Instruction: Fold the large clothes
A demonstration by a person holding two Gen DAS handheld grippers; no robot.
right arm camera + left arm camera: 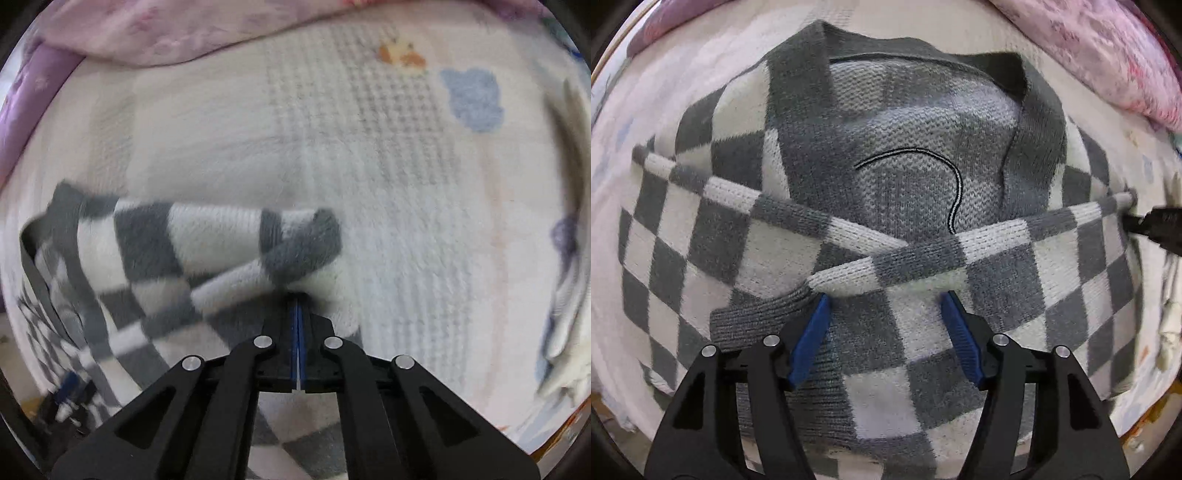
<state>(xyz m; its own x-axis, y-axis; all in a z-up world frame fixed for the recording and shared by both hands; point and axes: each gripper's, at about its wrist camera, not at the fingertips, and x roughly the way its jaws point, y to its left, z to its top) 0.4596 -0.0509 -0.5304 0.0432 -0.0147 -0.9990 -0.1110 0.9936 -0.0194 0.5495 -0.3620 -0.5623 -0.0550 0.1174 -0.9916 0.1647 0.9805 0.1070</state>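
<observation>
Checkered cardigan (pixel 886 229) spread on bed (pixel 369 184), sleeves crossed — left gripper (pixel 884 301) jaws wide, right gripper (pixel 297 295) jaws pinched on its edge.

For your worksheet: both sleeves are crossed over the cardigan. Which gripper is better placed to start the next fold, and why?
Probably the right gripper: it is shut at the cardigan's side edge. The left gripper hangs open over the sleeves, gripping nothing.

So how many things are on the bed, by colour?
Grey and white: 1, the checked cardigan
Pink: 1, the quilt
Black with blue fingers: 2, the left gripper and the right gripper
Total: 4
</observation>
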